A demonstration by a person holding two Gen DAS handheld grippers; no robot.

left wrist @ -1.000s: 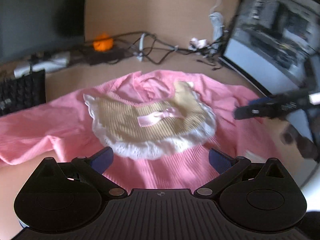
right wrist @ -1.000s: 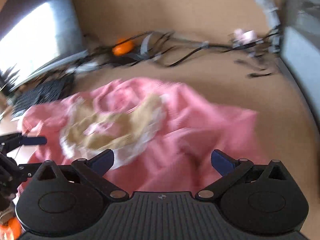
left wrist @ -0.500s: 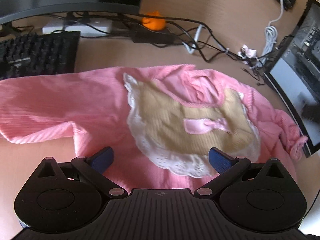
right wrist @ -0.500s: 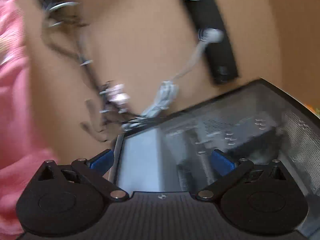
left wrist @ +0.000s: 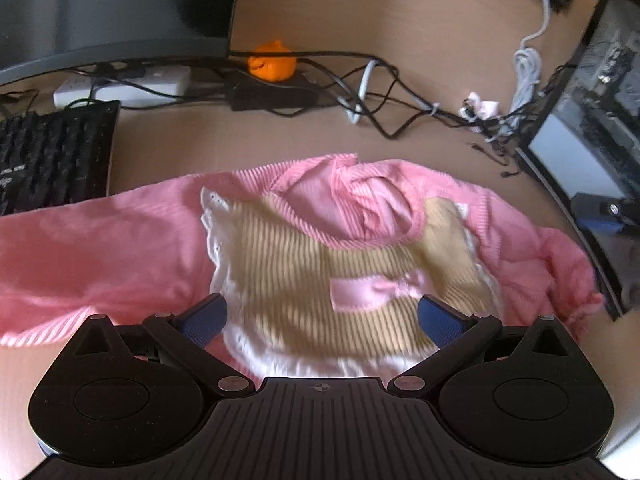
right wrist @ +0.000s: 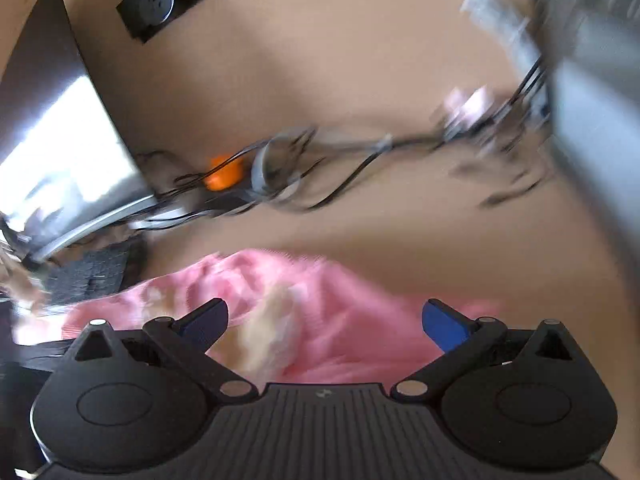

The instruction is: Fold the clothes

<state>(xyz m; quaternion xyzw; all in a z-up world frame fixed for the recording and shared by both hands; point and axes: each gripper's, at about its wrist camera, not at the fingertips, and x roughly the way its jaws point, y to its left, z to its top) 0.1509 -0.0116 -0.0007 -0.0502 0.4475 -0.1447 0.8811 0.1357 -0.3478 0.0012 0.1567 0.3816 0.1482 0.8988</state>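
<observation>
Pink sweater (left wrist: 120, 248) unfolded on table (left wrist: 248, 136). Left tongs (left wrist: 322, 320), right tongs (right wrist: 326, 320) both apart, empty. Risk: sleeve snagging cables (left wrist: 376, 92) behind.

Bench (left wrist: 420, 20) holds black keyboard (left wrist: 52, 156) at left, monitor (left wrist: 112, 8) behind, orange object (left wrist: 272, 65) among tangled cables (left wrist: 380, 96), white power strip (left wrist: 124, 86), PC case (left wrist: 592, 120) at right.

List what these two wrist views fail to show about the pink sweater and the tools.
- Pink sweater hem: left wrist view, hidden behind the left tool body.
- Its left sleeve end: cut off by that view's edge.
- Sweater detail in the right wrist view: motion blur smears it.
- Right tool: whether it touches the fabric cannot be told; its fingers stand apart.
</observation>
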